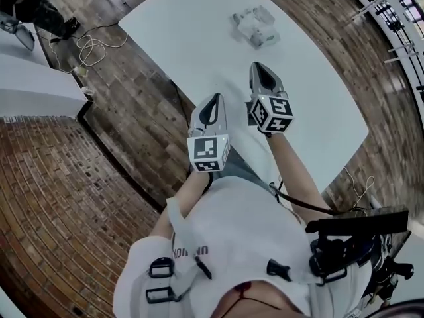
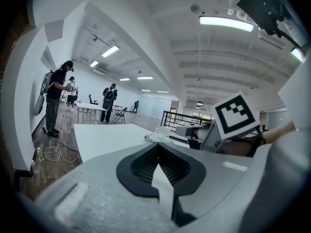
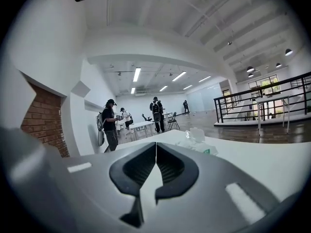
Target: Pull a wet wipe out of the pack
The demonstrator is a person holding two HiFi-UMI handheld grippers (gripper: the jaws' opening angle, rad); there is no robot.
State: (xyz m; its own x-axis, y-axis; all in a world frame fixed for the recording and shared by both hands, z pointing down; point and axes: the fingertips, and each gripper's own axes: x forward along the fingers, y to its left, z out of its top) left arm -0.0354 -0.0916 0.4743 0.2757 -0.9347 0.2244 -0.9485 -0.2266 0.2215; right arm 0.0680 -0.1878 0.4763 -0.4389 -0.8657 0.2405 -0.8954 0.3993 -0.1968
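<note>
Left tongs [image 1: 216, 98] and right tongs [image 1: 258, 65], closed, hover well short of the pack [image 1: 256, 26].

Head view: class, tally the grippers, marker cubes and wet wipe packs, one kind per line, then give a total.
Grippers: 2 (left gripper, right gripper)
Marker cubes: 2 ()
Wet wipe pack: 1
Total: 5

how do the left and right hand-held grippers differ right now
The right hand-held gripper reaches farther toward the wipe pack than the left hand-held gripper. The right one is over the table; the left one is by its edge. Both are shut and empty.
</note>
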